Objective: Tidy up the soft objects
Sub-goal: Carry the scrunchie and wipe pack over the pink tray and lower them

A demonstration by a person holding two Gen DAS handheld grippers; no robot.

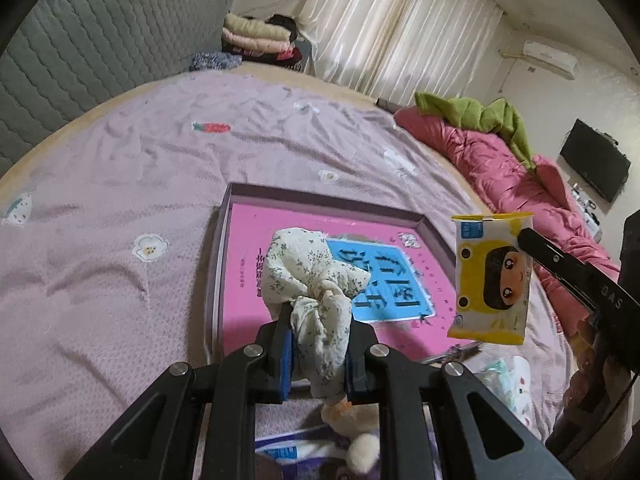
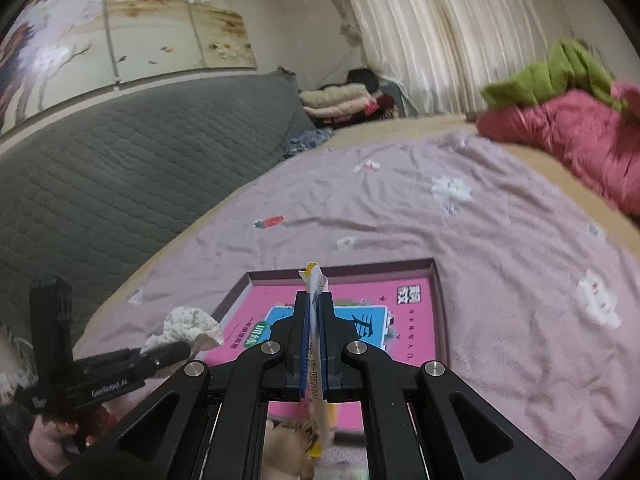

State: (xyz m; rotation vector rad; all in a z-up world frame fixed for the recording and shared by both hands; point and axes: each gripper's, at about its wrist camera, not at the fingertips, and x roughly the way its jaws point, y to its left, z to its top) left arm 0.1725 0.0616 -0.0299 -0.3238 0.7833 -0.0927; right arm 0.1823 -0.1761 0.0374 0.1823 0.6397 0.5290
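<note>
- The left gripper point(image 1: 320, 344) has its jaws clamped on a knotted floral cloth point(image 1: 308, 276), whose bundle bulges out ahead of the pads.
- The right gripper point(image 2: 316, 344) pinches a yellow tissue pack point(image 2: 316, 280) edge-on, jaws nearly shut.
- Beyond both jaws lies a pink shallow box point(image 1: 248, 256) on the bedspread point(image 1: 120, 200).
- Below the jaws, something plush, perhaps a toy point(image 1: 352, 420); it is blurred.

Floral cloth bundle point(image 1: 316, 280) and yellow tissue pack point(image 1: 493, 276) hang above pink-lined box point(image 1: 320, 200).
</note>
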